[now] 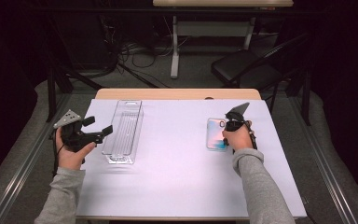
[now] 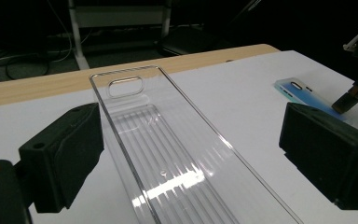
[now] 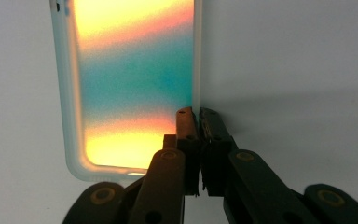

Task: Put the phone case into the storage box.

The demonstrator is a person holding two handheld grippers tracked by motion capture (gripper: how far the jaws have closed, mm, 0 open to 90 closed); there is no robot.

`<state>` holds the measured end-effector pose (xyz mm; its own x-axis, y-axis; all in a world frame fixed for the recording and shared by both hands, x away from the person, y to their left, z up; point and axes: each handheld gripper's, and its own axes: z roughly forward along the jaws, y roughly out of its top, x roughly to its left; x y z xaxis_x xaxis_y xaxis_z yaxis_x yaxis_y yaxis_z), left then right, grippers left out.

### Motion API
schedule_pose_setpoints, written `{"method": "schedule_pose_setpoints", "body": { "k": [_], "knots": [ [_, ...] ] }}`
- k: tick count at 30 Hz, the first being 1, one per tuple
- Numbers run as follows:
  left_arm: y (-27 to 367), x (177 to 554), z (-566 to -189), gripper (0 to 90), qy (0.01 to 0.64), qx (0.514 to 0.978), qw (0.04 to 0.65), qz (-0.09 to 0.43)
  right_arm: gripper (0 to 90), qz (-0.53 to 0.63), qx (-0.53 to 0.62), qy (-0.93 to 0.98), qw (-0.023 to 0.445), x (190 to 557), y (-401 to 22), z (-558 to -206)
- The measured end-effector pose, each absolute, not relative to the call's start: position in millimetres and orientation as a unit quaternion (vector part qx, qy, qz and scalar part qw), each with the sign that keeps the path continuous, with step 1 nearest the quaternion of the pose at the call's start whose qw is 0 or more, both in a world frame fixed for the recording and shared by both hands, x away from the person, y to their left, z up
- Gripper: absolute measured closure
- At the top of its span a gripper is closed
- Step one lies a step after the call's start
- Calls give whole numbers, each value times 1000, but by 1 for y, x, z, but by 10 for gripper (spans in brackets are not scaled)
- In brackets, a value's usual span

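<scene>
A pastel phone case (image 1: 214, 135) with teal and orange bands lies flat on the white table at the right. My right gripper (image 1: 225, 132) points down at it and is shut on the case's right side wall (image 3: 196, 56), with one jaw inside the case and one outside. The same grip appears far off in the left gripper view, at the case (image 2: 303, 93). A long clear plastic tray (image 1: 116, 128) stands empty at the left. My left gripper (image 1: 99, 126) hovers open at the tray's near left side, its wide-apart jaws framing the tray (image 2: 168, 140) without touching it.
The white table cover (image 1: 177, 158) ends in a wooden strip (image 1: 177, 94) at the far edge. Behind it are a black folding chair (image 1: 244, 67), a desk's legs (image 1: 175, 46) and loose cables on the floor.
</scene>
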<state>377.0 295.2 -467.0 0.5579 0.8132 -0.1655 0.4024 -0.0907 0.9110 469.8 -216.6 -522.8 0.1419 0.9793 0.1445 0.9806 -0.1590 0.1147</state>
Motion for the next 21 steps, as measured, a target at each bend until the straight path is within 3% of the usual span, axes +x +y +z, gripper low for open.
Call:
{"method": "schedule_pose_setpoints", "body": {
  "k": [21],
  "knots": [
    [292,378,-469,66,424,718,516,196,880,-127,-744,-656,-16,465,-216,-513]
  ]
}}
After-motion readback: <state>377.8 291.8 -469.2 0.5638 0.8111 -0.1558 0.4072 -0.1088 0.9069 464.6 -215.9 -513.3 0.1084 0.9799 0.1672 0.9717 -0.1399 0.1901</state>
